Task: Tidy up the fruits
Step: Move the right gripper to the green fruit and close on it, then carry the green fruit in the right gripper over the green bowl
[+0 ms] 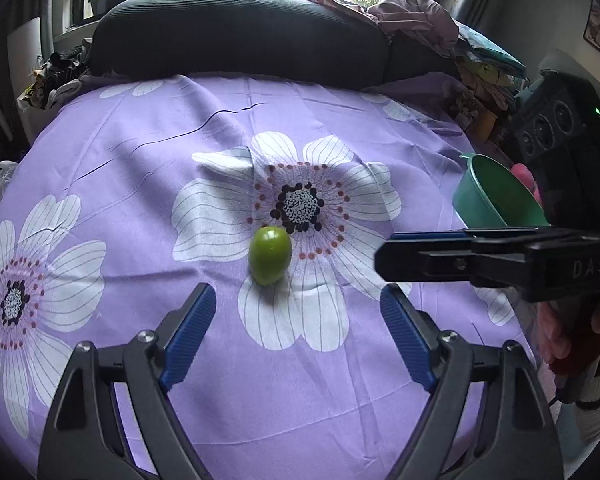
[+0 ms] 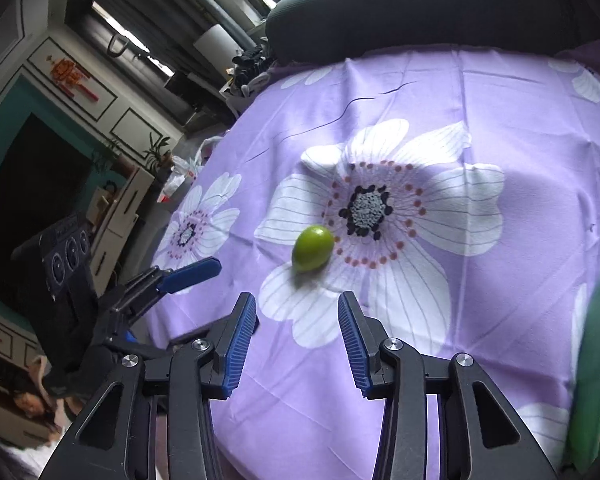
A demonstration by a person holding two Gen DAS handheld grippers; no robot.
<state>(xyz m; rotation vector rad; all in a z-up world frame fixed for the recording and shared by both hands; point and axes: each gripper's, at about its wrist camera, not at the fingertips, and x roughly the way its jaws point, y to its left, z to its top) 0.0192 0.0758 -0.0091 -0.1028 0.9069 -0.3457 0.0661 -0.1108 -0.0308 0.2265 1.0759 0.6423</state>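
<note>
Left wrist view shows the left gripper [image 1: 298, 312] spread wide, its ribbed blue pads [image 1: 192, 332] holding nothing, hovering just short of a small green fruit [image 1: 270, 255]. The fruit is smooth, glossy and egg-shaped, lying alone on a purple cloth [image 1: 140, 152] printed with big white flowers, right at the edge of one flower's dark speckled centre. From the right side the right gripper [image 1: 384, 258] reaches in edge-on, so from here its opening cannot be judged. Behind it a green plastic bowl [image 1: 496, 196] sits tilted near the cloth's right edge.

Seen from the right wrist, the right gripper [image 2: 298, 340] is parted, empty and clear of the fruit [image 2: 313, 248], which lies just ahead of its tips. The left gripper [image 2: 188, 272] shows at the left, over the cloth's edge. A dark ribbed cushion [image 2: 420, 8] lies beyond the wrinkled cloth [image 2: 520, 112].
</note>
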